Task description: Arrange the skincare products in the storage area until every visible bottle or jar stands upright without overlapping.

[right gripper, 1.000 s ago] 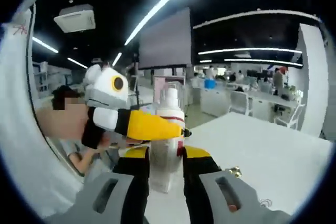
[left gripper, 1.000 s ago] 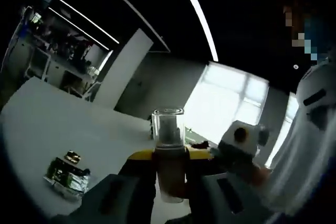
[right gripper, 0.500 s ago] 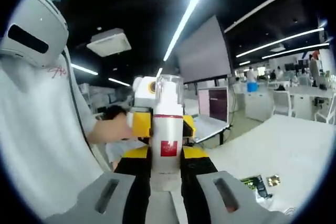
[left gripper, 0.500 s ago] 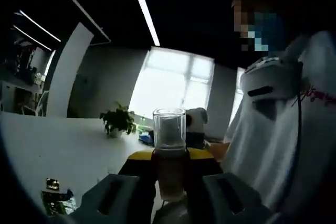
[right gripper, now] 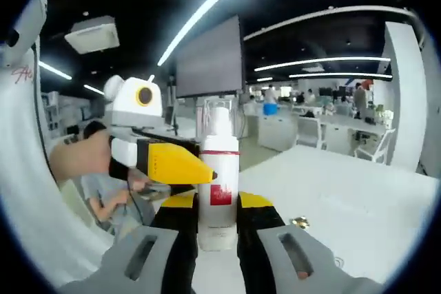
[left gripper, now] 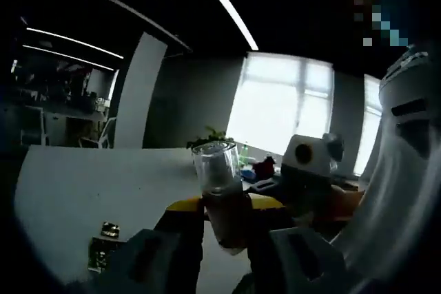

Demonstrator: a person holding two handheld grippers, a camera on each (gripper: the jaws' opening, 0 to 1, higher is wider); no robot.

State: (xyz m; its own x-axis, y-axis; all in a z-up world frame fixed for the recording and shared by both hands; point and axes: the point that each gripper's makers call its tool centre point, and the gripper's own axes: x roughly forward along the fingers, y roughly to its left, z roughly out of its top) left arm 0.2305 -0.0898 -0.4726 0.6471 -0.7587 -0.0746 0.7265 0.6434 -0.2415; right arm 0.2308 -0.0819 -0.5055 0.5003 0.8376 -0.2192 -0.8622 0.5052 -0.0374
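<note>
In the left gripper view, a clear-capped amber bottle [left gripper: 222,194] is pinched between the left hand-held gripper [left gripper: 226,228] jaws, tilted toward 11 o'clock above the white tabletop [left gripper: 83,191]. Dark sachets [left gripper: 103,249] lie at 8 o'clock. In the right gripper view, a white pump bottle [right gripper: 218,184] is clamped upright by the right hand-held gripper [right gripper: 217,222], the left one seen at 9 o'clock.

In the right gripper view, a broad bare stretch of white tabletop [right gripper: 358,191] is seen to the right of the white bottle [right gripper: 218,184], broken only by a small gold item [right gripper: 299,223]; the left side is blocked by the left tool [right gripper: 176,164], just beside the bottle. In the left gripper view, open tabletop is interrupted by flat packets [left gripper: 103,253] at lower left
</note>
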